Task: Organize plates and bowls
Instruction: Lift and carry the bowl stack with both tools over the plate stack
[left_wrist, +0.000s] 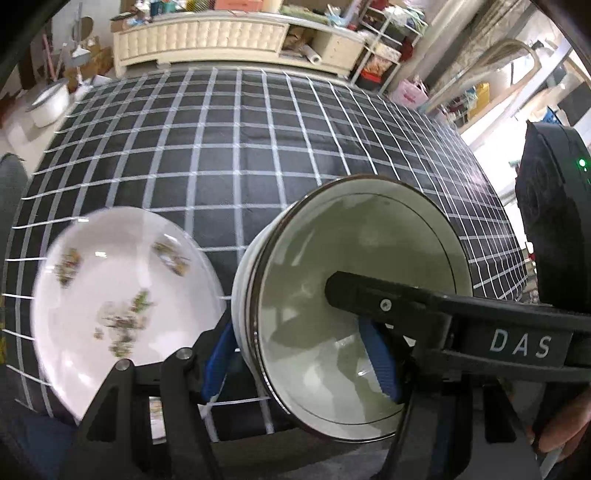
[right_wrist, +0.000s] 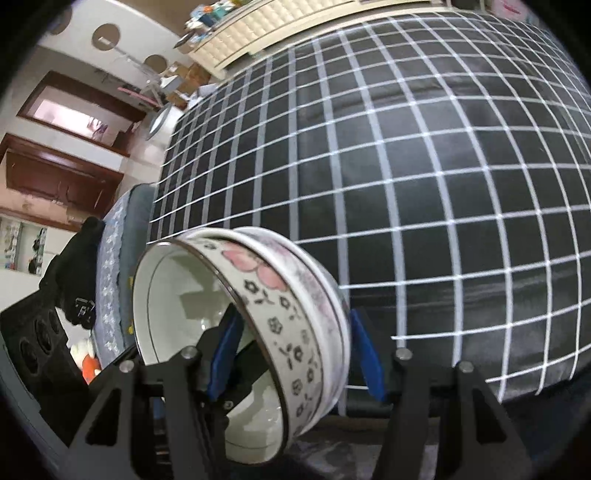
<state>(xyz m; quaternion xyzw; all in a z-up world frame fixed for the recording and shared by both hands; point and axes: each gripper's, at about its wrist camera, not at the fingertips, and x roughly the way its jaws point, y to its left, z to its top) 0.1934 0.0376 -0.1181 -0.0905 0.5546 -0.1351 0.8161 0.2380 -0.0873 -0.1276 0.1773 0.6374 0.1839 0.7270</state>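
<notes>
Over the black cloth with its white grid (left_wrist: 236, 155), two bowls are held clear of the surface, one in each claw.

Left claw (left_wrist: 303, 362): clamped on the wall of a white bowl (left_wrist: 354, 295). One blue pad (left_wrist: 380, 360) is seen inside the bowl, the other (left_wrist: 218, 363) against its outer wall. The bowl is tipped on its side, its opening facing the camera; a dark thin rim line is visible. What appears to be a second bowl is nested behind it, but this cannot be confirmed. A white plate with floral sprigs (left_wrist: 122, 302) lies just beside it on the left, tilted and motion-blurred; what supports it cannot be told. A black device with a green light (left_wrist: 554, 221) is seen at the right edge.

Right claw (right_wrist: 291, 354): clamped on the wall of a flower-patterned bowl (right_wrist: 280, 317), pink blossoms and small black flowers on its outside. One blue pad (right_wrist: 225, 354) is inside, the other (right_wrist: 365, 354) outside. The bowl is tipped on its side, opening facing left. A second rim is visible behind the first, suggesting nested bowls.

A cream tufted cabinet (left_wrist: 199, 37) stands beyond the far edge of the cloth.
</notes>
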